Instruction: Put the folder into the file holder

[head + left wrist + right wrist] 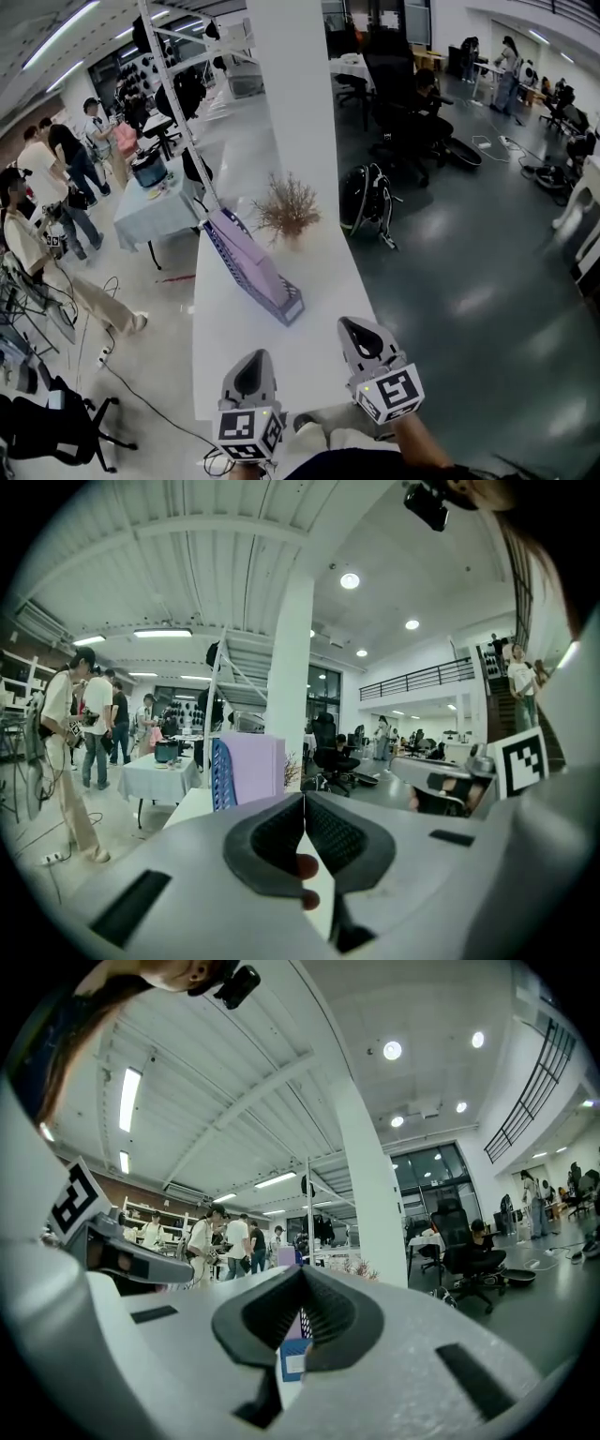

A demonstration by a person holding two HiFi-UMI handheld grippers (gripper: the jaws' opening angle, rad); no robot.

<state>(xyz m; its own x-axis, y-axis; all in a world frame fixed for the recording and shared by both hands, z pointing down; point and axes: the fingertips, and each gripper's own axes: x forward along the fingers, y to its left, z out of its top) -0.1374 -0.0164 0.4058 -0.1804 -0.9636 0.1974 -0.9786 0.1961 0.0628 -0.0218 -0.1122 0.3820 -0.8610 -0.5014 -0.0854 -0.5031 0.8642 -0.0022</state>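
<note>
Starting at the left with the left gripper (303, 803): clenched, ribbed black pads pressed tip to tip, gripping nothing, touching nothing. Around the pads, a smooth pale-grey plastic shell, rounded like a beak. Held over the near end of a long white table (323, 281), matte and flat.

Just beyond and slightly right, set on that table: the file holder (284, 304), blue, boxy, perforated along the side, with its short end toward the grippers. Inside it already, the folder (246, 255), a flat lavender sheet, smooth, leaning along the holder's length. Well apart from both grippers.

Past the holder's far end and near it: a dried plant (288, 211), brown, wiry and bushy, at the foot of a square white pillar (291, 84).

Further right, the right gripper (302, 1277): likewise clamped fully together, with the same ribbed dark pads meeting at the tips, empty, clear of the holder. Through the gap under those pads, the holder's blue end with a small white label.

At far right on the glossy grey floor (487, 281), a black backpack (364, 199), soft and slumped.
</note>
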